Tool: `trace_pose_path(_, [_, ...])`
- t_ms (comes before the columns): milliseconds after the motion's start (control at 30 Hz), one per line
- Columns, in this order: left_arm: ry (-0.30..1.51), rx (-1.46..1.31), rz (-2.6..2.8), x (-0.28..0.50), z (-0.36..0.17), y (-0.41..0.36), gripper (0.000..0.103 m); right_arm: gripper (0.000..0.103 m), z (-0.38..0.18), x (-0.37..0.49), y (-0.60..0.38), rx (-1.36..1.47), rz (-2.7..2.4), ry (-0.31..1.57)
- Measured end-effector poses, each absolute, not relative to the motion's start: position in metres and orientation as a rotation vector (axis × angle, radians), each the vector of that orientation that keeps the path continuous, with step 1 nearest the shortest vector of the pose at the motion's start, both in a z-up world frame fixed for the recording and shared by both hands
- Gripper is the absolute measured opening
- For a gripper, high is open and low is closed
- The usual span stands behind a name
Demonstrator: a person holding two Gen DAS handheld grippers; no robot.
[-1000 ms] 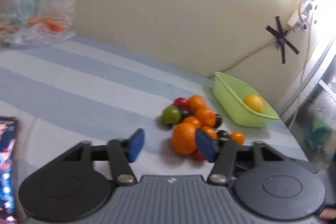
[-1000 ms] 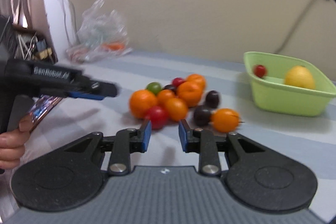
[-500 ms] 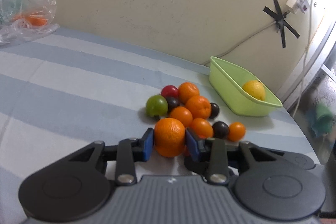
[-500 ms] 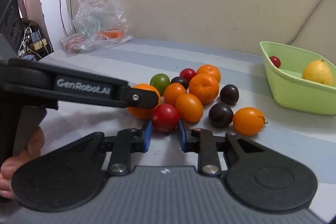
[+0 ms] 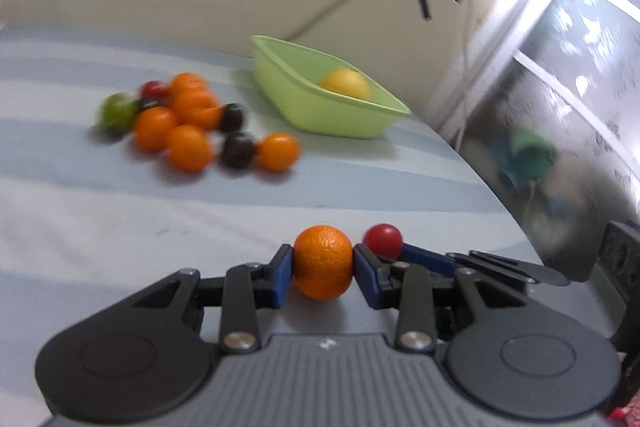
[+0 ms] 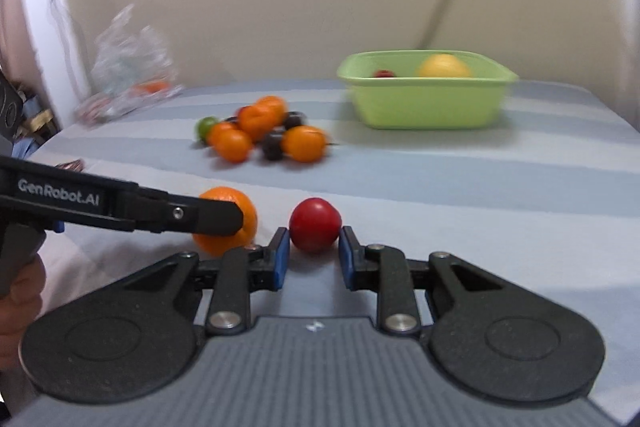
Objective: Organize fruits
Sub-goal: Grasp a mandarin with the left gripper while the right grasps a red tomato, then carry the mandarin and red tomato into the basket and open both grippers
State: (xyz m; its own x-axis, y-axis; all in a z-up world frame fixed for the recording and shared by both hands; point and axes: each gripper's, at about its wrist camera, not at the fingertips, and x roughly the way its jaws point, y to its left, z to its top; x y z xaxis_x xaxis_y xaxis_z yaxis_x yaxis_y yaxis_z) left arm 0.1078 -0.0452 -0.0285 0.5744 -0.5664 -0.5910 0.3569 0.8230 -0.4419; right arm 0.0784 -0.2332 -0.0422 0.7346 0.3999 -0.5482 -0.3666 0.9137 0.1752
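Note:
My left gripper is shut on a large orange, held clear of the pile. In the right wrist view that orange shows behind the left gripper's arm. My right gripper is shut on a red round fruit, which also shows beside the orange in the left wrist view. The remaining pile of fruits lies further back on the striped cloth: oranges, dark plums, a green one, a red one. A green basin behind holds a yellow lemon and a small red fruit.
A clear plastic bag with more fruit lies at the back left by the wall. The cloth-covered table's rounded edge runs down the right, with a window frame and a green object beyond. A person's hand holds the left gripper.
Both grippers closed on their fruits at the pile, then pulled back toward the near side with them. The pile now lies farther off.

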Motion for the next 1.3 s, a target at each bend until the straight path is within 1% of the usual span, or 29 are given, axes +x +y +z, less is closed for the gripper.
trace_pose_path(100, [0.814, -0.318, -0.609, 0.13, -0.02, -0.06, 0.033, 0.029, -0.037, 0.078, -0.251, 0.076, 0.377, 0.597])
trace_pose_path(200, [0.773, -0.307, -0.605, 0.161, 0.003, -0.069, 0.033, 0.029, -0.024, 0.09, -0.265, 0.089, 0.354, 0.551])
trace_pose_path(300, [0.728, -0.273, -0.572, 0.199, 0.026, -0.079, 0.033, 0.029, -0.003, 0.112, -0.273, 0.058, 0.333, 0.455])
trace_pose_path(400, [0.714, -0.241, -0.534, 0.236, 0.037, -0.092, 0.033, 0.029, 0.007, 0.145, -0.281, 0.032, 0.293, 0.4])
trace_pose_path(567, [0.756, -0.173, -0.454, 0.283, 0.022, -0.115, 0.033, 0.029, -0.003, 0.201, -0.292, 0.025, 0.252, 0.439])
trace_pose_path(700, [0.808, -0.167, -0.436, 0.298, -0.001, -0.12, 0.034, 0.03, -0.012, 0.216, -0.297, 0.014, 0.255, 0.456])
trace_pose_path(800, [0.782, -0.129, -0.417, 0.294, -0.002, -0.124, 0.035, 0.03, -0.018, 0.223, -0.295, -0.001, 0.251, 0.458])
trace_pose_path(900, [0.768, -0.122, -0.419, 0.292, 0.001, -0.127, 0.04, 0.032, -0.018, 0.222, -0.292, -0.024, 0.241, 0.445])
trace_pose_path(1033, [0.73, -0.141, -0.431, 0.278, 0.02, -0.113, 0.04, 0.032, -0.012, 0.215, -0.293, -0.004, 0.225, 0.437])
trace_pose_path(1167, [0.619, -0.183, -0.414, 0.237, 0.048, -0.064, 0.041, 0.032, -0.001, 0.19, -0.292, 0.036, 0.244, 0.414])
trace_pose_path(1200, [0.601, -0.199, -0.401, 0.227, 0.053, -0.05, 0.043, 0.032, 0.001, 0.183, -0.29, 0.043, 0.254, 0.414])
trace_pose_path(1300, [0.562, -0.217, -0.311, 0.188, 0.054, -0.005, 0.043, 0.032, -0.001, 0.159, -0.278, 0.064, 0.311, 0.432])
